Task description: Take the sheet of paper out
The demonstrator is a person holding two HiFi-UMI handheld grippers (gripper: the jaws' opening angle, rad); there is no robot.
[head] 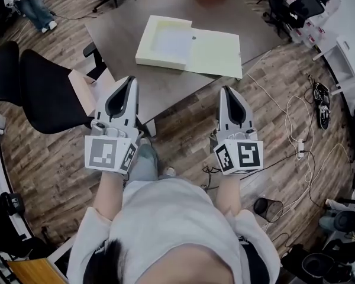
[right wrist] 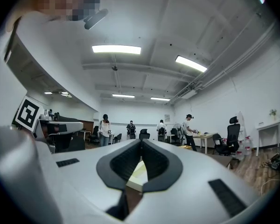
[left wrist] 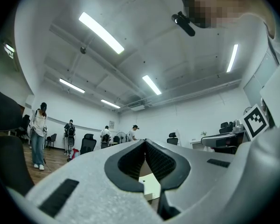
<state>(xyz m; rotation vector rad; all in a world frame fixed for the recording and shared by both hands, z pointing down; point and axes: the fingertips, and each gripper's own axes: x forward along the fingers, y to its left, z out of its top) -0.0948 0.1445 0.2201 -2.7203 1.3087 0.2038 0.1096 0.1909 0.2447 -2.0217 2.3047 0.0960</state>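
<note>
Not begun: sheet (head: 173,40) lies in open folder (head: 216,55) on bench (head: 124,28); left gripper (head: 132,79) and right gripper (head: 226,89) are short of it, fingers (left wrist: 163,162) closed, empty.

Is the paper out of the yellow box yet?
No, the white sheet lies inside the open box on the table.

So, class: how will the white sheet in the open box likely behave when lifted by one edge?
The sheet looks thin and flat, so it would probably droop rather than stay stiff. It likely weighs very little. Lying flush in the box, it may slide before an edge lifts.
</note>
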